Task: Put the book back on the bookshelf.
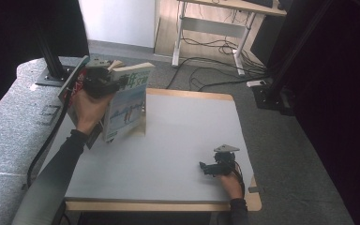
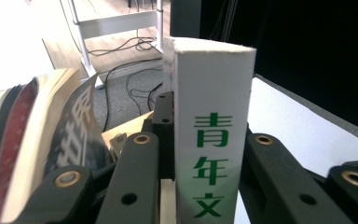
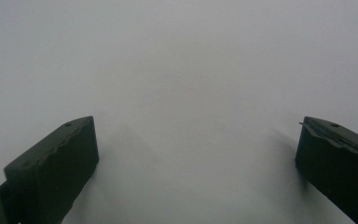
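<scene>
A thick book (image 1: 127, 99) with a pale blue cover and green characters on its white spine (image 2: 213, 140) is held upright and a little tilted over the table's far left corner. My left gripper (image 1: 107, 83) (image 2: 209, 135) is shut on it, one black jaw on each side of the spine. Behind it on the left leans a red and black book (image 1: 73, 85) (image 2: 25, 149), against the hand. My right gripper (image 1: 207, 168) (image 3: 196, 144) lies low near the front right of the grey table (image 1: 183, 131), jaws wide open with nothing between them.
A thin wooden upright (image 1: 145, 118) stands at the held book's right edge. A grey upholstered surface (image 1: 9, 126) runs along the table's left side, with a black post (image 1: 51, 56) on it. Cables (image 1: 206, 70) and a desk frame (image 1: 211, 28) lie on the floor beyond.
</scene>
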The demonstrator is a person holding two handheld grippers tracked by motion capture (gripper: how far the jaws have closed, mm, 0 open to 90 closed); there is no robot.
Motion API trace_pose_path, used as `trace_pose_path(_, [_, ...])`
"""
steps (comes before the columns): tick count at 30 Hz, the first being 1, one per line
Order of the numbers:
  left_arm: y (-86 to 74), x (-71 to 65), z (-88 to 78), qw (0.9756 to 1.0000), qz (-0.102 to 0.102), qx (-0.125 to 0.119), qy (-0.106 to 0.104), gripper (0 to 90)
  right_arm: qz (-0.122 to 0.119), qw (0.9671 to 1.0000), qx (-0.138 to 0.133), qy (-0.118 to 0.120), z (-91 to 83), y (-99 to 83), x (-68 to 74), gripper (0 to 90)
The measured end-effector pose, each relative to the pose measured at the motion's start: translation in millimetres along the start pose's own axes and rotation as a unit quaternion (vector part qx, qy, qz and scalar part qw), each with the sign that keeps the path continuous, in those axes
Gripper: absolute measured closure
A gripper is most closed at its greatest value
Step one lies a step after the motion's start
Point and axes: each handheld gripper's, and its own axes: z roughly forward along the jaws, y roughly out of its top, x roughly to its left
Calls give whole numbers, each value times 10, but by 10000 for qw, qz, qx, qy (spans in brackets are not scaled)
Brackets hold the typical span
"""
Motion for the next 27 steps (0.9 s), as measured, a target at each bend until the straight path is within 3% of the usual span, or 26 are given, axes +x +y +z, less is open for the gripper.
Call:
trace_pose_path(10, [-136, -63, 237, 9997, 133, -202, -20, 740, -2, 10000, -9, -10, 1, 0, 0, 0])
trace_pose_path(16, [-233, -52, 214, 9999, 76, -131, -52, 738, -2, 10000, -9, -11, 1, -1, 1, 0])
trace_pose_path(19, [-294, -34, 154, 9997, 24, -237, -83, 737, -4, 10000, -8, -10, 1, -1, 0, 0])
trace_pose_path(27, [-401, -73, -13, 9996, 270, 9, 89, 734, -2, 10000, 0, -2, 0, 0, 1, 0])
